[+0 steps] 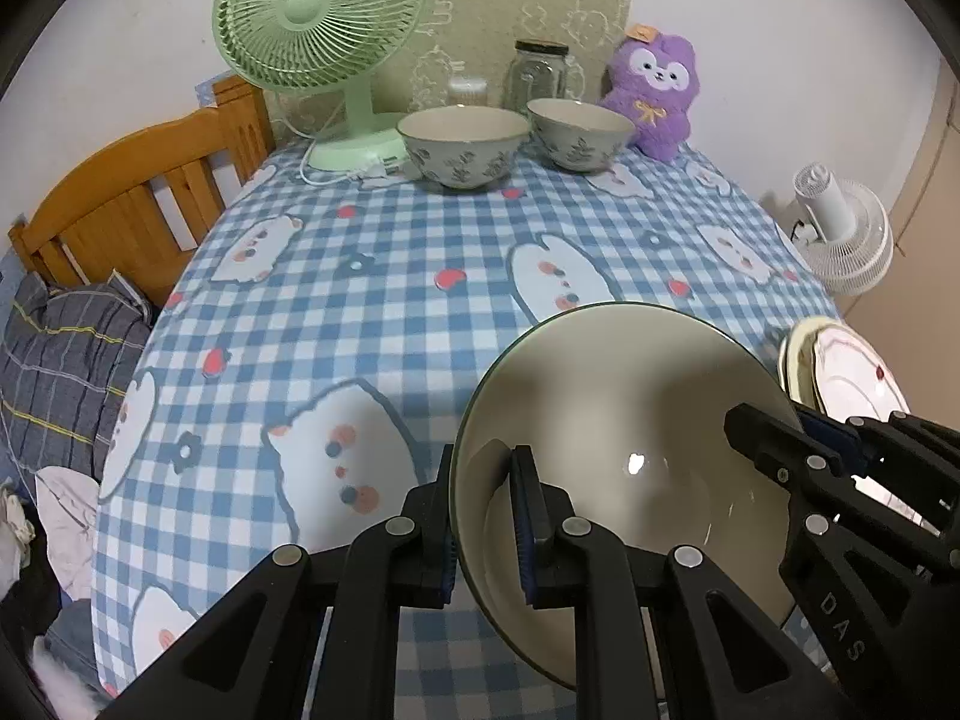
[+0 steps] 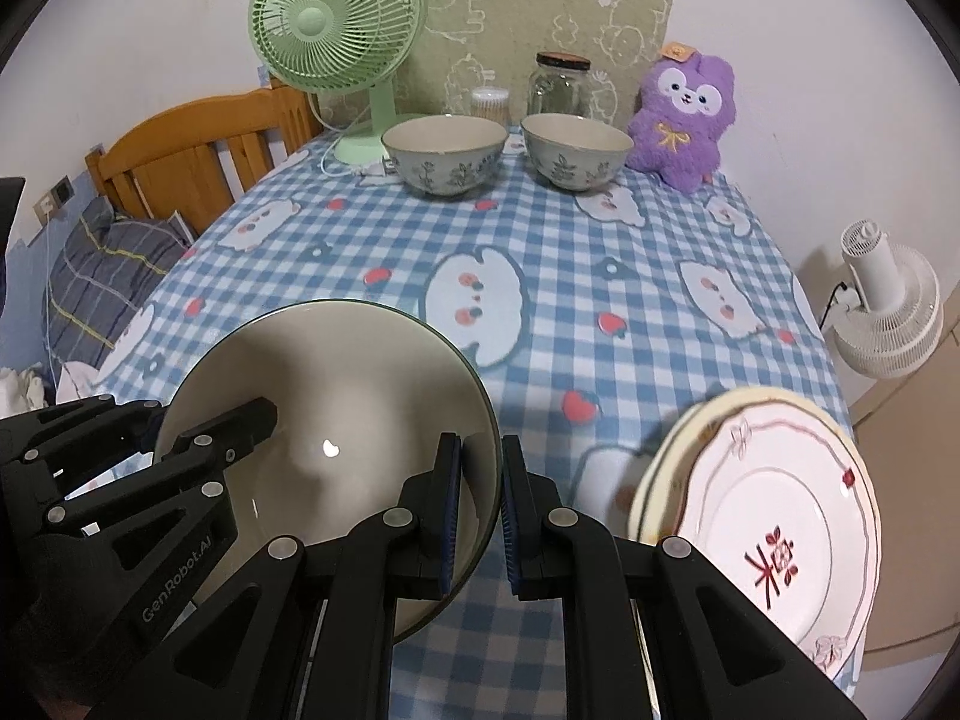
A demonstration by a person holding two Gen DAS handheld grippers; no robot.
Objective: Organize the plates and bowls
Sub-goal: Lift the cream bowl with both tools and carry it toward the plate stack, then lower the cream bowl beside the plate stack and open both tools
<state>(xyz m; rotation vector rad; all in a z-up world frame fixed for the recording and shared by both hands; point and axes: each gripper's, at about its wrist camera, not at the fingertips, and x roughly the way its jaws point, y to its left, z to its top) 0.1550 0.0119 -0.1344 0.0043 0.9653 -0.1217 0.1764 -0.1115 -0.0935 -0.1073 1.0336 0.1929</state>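
left claw [image 1: 486,531] and right claw [image 1: 774,444] pinch large bowl's [image 1: 618,396] rim.

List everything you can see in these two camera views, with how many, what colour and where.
large bowl: one, beige, near edge, held by both grippers
patterned bowls: two, pale with leaf print, far side
plates: stack, white and cream, near right
desk fan: one, green, far left
glass jar: one, clear, behind bowls
plush toy: one, purple, far right
tablecloth: one, blue checked
white fan: one, off table, right
left gripper: black, clamped on rim
right gripper: black, clamped on rim
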